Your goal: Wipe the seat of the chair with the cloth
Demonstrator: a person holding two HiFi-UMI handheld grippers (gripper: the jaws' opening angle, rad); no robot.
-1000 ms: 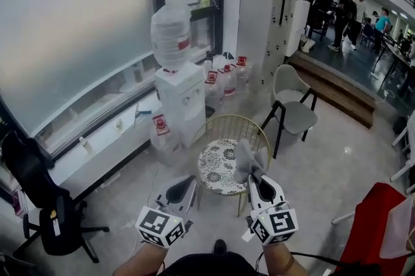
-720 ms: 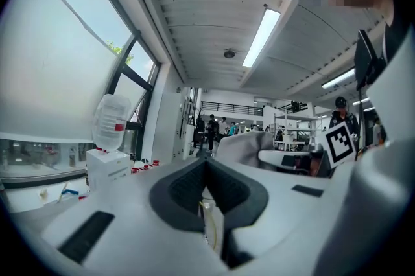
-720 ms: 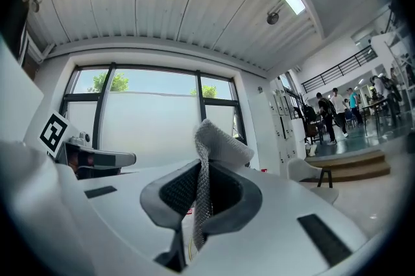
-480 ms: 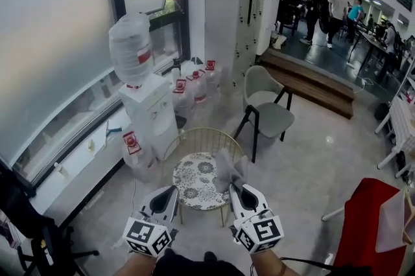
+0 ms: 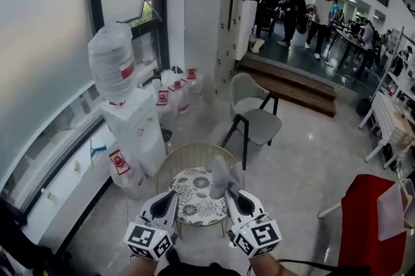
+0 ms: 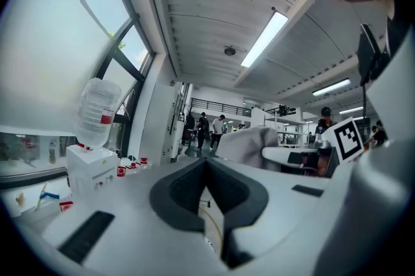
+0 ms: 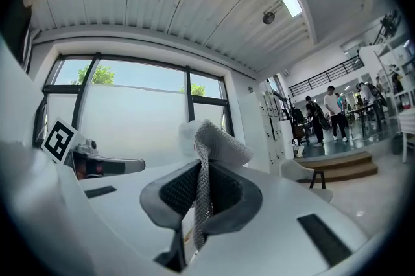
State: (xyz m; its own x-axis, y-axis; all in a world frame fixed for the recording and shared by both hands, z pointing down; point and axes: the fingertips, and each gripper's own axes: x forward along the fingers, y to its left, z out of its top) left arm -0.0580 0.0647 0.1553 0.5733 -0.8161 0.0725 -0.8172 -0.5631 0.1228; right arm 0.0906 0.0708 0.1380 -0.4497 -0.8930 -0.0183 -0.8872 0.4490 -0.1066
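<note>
The chair has a round floral seat (image 5: 194, 200) and a gold wire back (image 5: 188, 153); it stands right below me in the head view. My right gripper (image 5: 231, 194) is above the seat's right edge, shut on a grey cloth (image 5: 220, 177) that sticks up past its tips. In the right gripper view the cloth (image 7: 215, 142) is pinched between the jaws of that gripper (image 7: 202, 170). My left gripper (image 5: 171, 195) is over the seat's left edge, and its jaws (image 6: 206, 162) meet with nothing between them. The cloth (image 6: 249, 142) also shows in the left gripper view.
A white water dispenser (image 5: 133, 132) with a bottle (image 5: 111, 61) stands left of the chair, and several water jugs (image 5: 174, 94) are behind it. A grey chair (image 5: 256, 120) stands farther back. A red seat (image 5: 364, 223) is at the right. People (image 5: 318, 9) stand beyond a wooden step (image 5: 292, 83).
The view has swung right, so the dispenser and chair have slid left and down in frame. Both grippers keep their pose over the chair, and the cloth is still held.
</note>
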